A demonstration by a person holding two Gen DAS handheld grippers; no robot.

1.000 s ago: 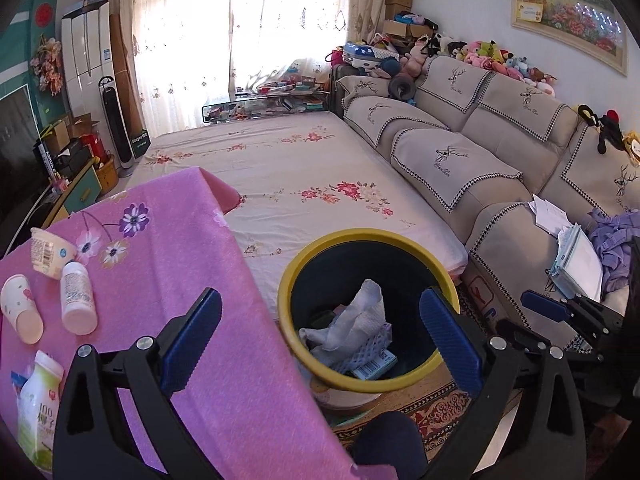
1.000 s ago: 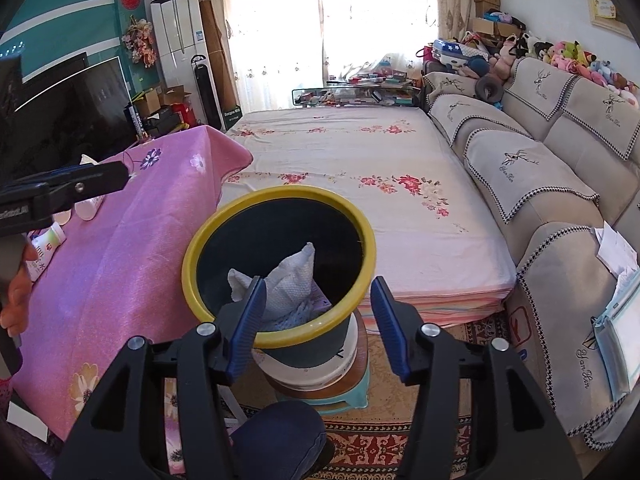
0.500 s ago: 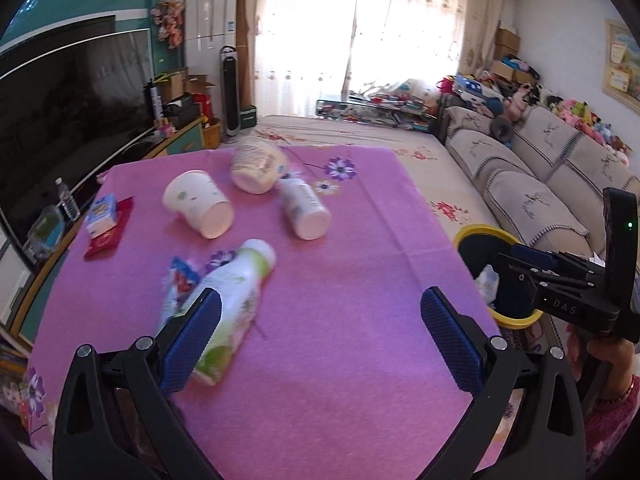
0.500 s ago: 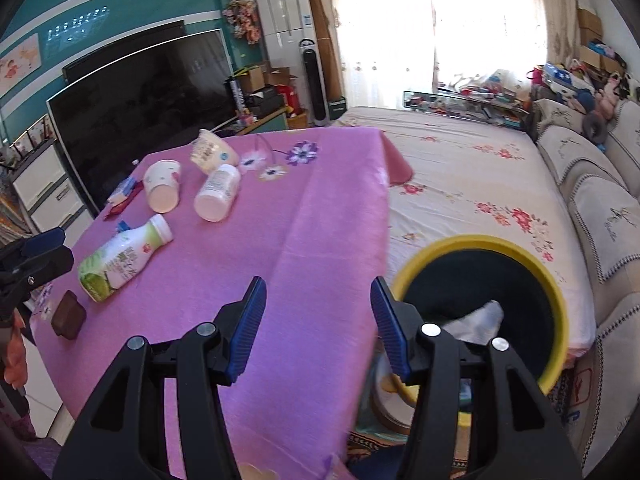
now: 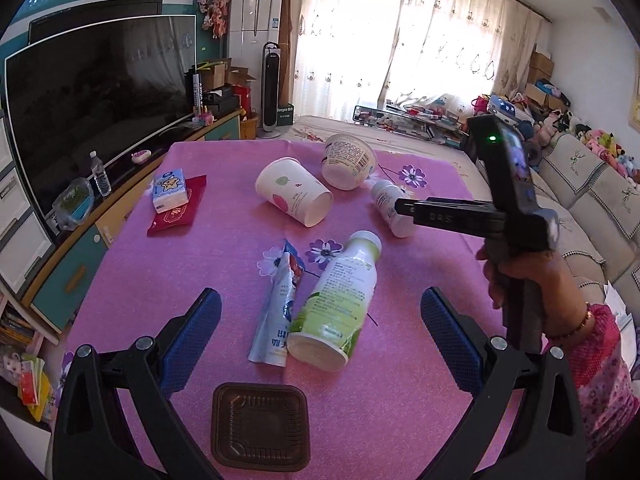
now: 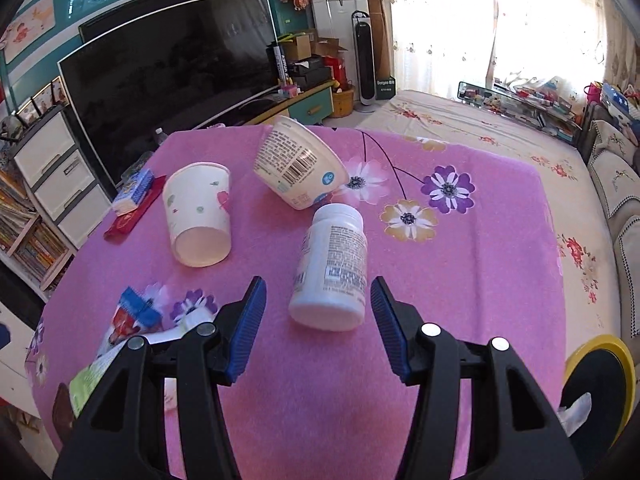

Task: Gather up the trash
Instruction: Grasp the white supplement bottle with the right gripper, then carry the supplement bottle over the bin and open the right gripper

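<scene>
pink-clothed table (image 5: 168, 264) — toppled cups (image 5: 294, 197), bottles (image 5: 338, 300), pouch (image 5: 278, 308), brown tray (image 5: 261, 426)

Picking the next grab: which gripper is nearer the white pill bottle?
Right. The right gripper is open just short of the white pill bottle; the left gripper, also open, sits further back by the green drink bottle.

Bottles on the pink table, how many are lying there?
2. The green-labelled bottle lies near the table's middle beside a blue pouch; the small white bottle lies just ahead of the right gripper. None seem hidden.
</scene>
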